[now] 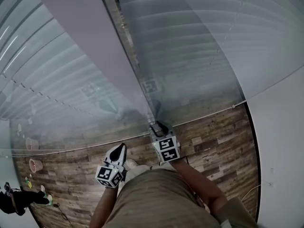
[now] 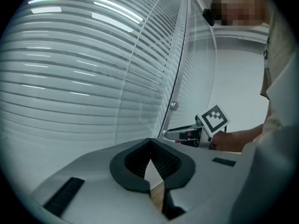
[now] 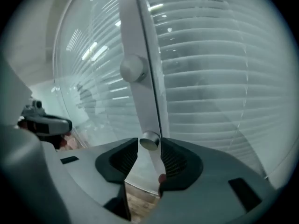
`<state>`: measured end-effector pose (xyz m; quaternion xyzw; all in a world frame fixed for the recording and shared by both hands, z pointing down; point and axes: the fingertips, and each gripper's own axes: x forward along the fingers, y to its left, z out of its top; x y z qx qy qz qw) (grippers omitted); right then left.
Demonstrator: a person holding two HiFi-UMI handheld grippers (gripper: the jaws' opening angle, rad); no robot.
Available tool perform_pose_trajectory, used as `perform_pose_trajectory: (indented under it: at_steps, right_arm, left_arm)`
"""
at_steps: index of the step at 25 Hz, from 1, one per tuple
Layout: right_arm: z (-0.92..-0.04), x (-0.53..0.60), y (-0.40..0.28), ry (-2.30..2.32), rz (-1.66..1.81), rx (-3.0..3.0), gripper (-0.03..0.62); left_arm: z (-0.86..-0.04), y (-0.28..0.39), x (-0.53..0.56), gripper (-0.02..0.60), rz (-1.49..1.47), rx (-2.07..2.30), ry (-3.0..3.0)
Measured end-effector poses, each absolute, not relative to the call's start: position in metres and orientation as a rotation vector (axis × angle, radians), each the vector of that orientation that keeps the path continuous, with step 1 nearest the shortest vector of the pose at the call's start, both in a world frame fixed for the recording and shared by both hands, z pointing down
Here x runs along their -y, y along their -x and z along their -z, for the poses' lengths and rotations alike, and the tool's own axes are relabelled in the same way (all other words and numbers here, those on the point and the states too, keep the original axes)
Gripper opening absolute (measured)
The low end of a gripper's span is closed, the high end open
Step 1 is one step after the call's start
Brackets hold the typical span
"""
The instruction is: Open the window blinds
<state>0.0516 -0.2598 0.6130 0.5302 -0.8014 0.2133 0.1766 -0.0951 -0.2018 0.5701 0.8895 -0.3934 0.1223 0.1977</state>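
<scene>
**Task object.** The window blinds hang behind glass, in two panes on the far side of the scene, one to the left and one to the right of a pale upright frame post. The slats run horizontally in both panes. In the right gripper view, two round metal knobs sit on the post: an upper knob and a lower knob. The left gripper view shows one knob on the post.

**Right gripper.** The right gripper is at the foot of the post, tips against it. In the right gripper view the lower knob stands between the two fingertips and fills the gap, so the pads are closed against its sides. The jaws are held apart by the knob's width. From the left gripper view, this gripper reaches in from the right, with its marker cube just behind the jaws and the person's hand behind that.

**Left gripper.** The left gripper is on the near side, left of the right gripper and clear of the glass and the post. In the left gripper view its jaws meet at the tips with nothing between them. It points toward the left pane. The right gripper view shows it at the far left edge, well apart from the knob.

**Surroundings.** A wood-plank floor runs along the base of the glass. A white wall borders the right side.
</scene>
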Motion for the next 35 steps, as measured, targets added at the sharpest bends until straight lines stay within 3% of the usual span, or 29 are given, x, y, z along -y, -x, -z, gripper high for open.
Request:
perform_pose_trajectory:
  at_steps: [3,7,8,10,15,18,20,24,30,33,35]
  right_arm:
    - [-0.607,0.259,-0.057,-1.546,-0.896,2.401,0.166]
    - [-0.613,0.262,-0.060,-1.560,-1.301,2.437,0.166]
    - [-0.615,0.263,-0.061,-1.559,-1.333,2.424,0.139]
    - [-0.614,0.263,-0.061,-1.556,-1.214,2.385,0.129]
    - [-0.593,0.262,-0.050,-1.489,-0.354,2.090,0.124]
    - [-0.596,0.261,-0.047,-1.458,-0.136,2.006,0.124]
    - [-0.597,0.260,-0.048,-1.474,-0.236,2.090,0.126]
    - [-0.591,0.257,-0.060,-1.549,-0.851,2.342,0.137]
    - [-0.598,0.260,-0.057,-1.499,-1.479,2.460,0.146]
    - [-0.599,0.262,-0.057,-1.529,-1.552,2.422,0.130]
    - [-0.598,0.263,-0.057,-1.559,-1.332,2.371,0.129]
  left_arm:
    - [-0.568,0.097,0.200,0.014,-0.342,1.106,-2.485]
    - [-0.571,0.098,0.199,0.014,-0.346,1.109,-2.479]
    - [-0.572,0.099,0.198,0.014,-0.346,1.108,-2.479]
    - [-0.570,0.098,0.197,0.014,-0.348,1.107,-2.482]
    - [-0.555,0.094,0.197,0.014,-0.353,1.104,-2.488]
    - [-0.554,0.093,0.198,0.014,-0.355,1.102,-2.496]
    - [-0.555,0.093,0.198,0.014,-0.353,1.096,-2.501]
    - [-0.548,0.093,0.195,0.014,-0.353,1.095,-2.499]
    - [-0.549,0.095,0.194,0.014,-0.358,1.103,-2.485]
    - [-0.548,0.097,0.195,0.014,-0.360,1.112,-2.477]
    - [-0.549,0.097,0.196,0.014,-0.361,1.116,-2.476]
